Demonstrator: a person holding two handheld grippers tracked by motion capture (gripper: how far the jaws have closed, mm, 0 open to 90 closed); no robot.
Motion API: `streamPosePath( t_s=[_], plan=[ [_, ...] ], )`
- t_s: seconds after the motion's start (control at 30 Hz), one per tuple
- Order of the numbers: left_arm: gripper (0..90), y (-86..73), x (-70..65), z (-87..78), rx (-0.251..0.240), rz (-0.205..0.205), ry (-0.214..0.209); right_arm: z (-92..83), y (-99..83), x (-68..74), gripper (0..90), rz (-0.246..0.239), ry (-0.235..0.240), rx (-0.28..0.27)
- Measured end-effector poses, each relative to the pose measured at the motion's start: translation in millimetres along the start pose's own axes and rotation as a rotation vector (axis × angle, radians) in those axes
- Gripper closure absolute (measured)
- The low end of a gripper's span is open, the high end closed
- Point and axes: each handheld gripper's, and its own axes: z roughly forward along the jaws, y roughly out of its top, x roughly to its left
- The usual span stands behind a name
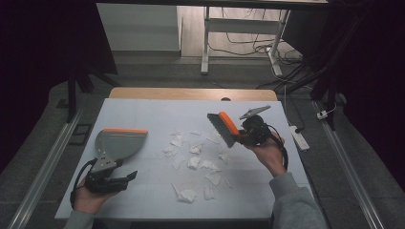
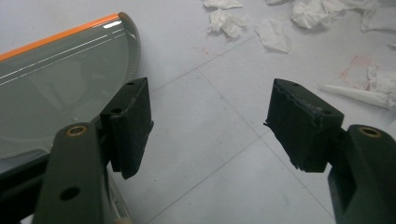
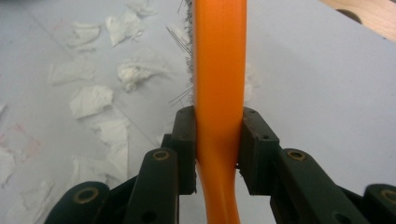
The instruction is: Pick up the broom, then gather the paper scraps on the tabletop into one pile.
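- left gripper [image 1: 125,177], at 7 o'clock on the table, nearest the camera: held in the person's left hand [image 1: 88,198]; jaws spread wide with bare table between them, holding nothing.
- dustpan [image 1: 118,143], grey with an orange front edge: flat on the white table [image 1: 143,114] at 9 o'clock, just beside the left gripper; the left gripper view shows its rim beside one jaw.
- paper scraps [image 1: 193,162], white, torn and crumpled: scattered across the table centre, between dustpan and brush.
- right gripper [image 3: 218,149], at 3 o'clock: jaws clamped on the orange handle of the brush [image 1: 224,128].
- brush bristles: dark in the high view, tilted down toward the scraps; the right gripper view shows stray bristles beside the handle.
- floor beyond, at 12 o'clock: desk legs and cables.
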Motion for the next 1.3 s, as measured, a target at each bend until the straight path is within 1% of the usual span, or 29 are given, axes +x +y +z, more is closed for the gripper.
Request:
streamPosePath(
  t_s=[0.13,0.23,0.37,0.43,0.5,0.6,0.67,0.7,0.77,0.8,0.83,0.9,0.93,0.97,1.03,1.1,1.2,1.23,1.27,1.3],
  plan=[
    [31.8,-2.1,1.8,0.4,-0.004,-0.010,0.001,3.2,13.8,-11.3,70.2,0.004,-0.031,0.059],
    [32.1,-2.0,2.6,1.7,-0.010,-0.020,-0.010,7.7,24.3,-20.2,70.3,0.023,-0.048,0.101],
    [31.1,-2.0,2.3,3.9,-0.008,-0.004,-0.015,20.3,34.5,-33.3,70.2,0.036,-0.074,0.174],
    [30.5,-2.5,3.8,4.1,-0.013,-0.005,-0.018,28.8,38.5,-38.6,70.3,0.031,-0.096,0.206],
    [30.3,-3.4,5.7,4.3,-0.016,-0.010,-0.020,37.7,41.7,-43.9,70.3,0.034,-0.095,0.227],
    [30.3,-4.5,8.0,5.9,-0.012,-0.011,-0.023,51.9,44.5,-49.3,70.4,0.030,-0.107,0.268],
    [30.3,-4.9,8.4,6.9,-0.011,-0.011,-0.026,61.9,43.6,-52.7,70.5,0.027,-0.125,0.299],
    [30.3,-5.1,8.4,6.9,-0.010,-0.009,-0.025,66.0,43.0,-53.9,70.6,0.034,-0.130,0.312],
    [30.3,-5.7,8.6,6.6,-0.011,-0.010,-0.026,72.4,42.0,-56.7,70.6,0.031,-0.117,0.331],
    [30.3,-5.8,8.7,6.4,-0.013,-0.012,-0.027,73.3,42.9,-57.1,70.7,0.031,-0.120,0.325],
    [30.3,-6.0,8.8,6.5,-0.014,-0.015,-0.028,74.5,44.1,-56.8,70.7,0.026,-0.116,0.327],
    [30.4,-6.0,8.7,7.1,-0.014,-0.017,-0.028,76.6,47.6,-54.9,70.7,0.021,-0.081,0.352],
    [30.4,-6.0,8.5,7.4,-0.013,-0.016,-0.027,77.9,49.8,-53.0,70.7,0.018,-0.073,0.367],
    [30.3,-6.0,8.4,7.6,-0.012,-0.014,-0.026,79.6,51.8,-50.9,70.7,-0.006,-0.072,0.376],
    [30.4,-6.2,8.4,8.2,-0.010,-0.016,-0.026,83.0,55.2,-45.1,70.7,-0.034,-0.050,0.395],
    [30.4,-6.4,8.5,8.4,-0.009,-0.016,-0.027,85.9,57.8,-36.3,70.8,-0.063,-0.048,0.409],
    [30.4,-6.4,7.9,8.4,-0.008,-0.013,-0.027,86.7,57.8,-23.9,70.9,-0.125,-0.032,0.416],
    [30.4,-6.4,7.3,8.5,-0.008,-0.011,-0.026,85.3,56.9,-19.5,70.8,-0.136,-0.015,0.413],
    [30.5,-6.2,7.1,8.5,-0.006,-0.008,-0.028,83.1,55.4,-14.3,70.8,-0.137,0.012,0.412],
    [30.5,-6.1,6.7,8.7,-0.006,-0.006,-0.029,81.0,53.2,-8.9,70.8,-0.157,0.039,0.405]
  ],
)
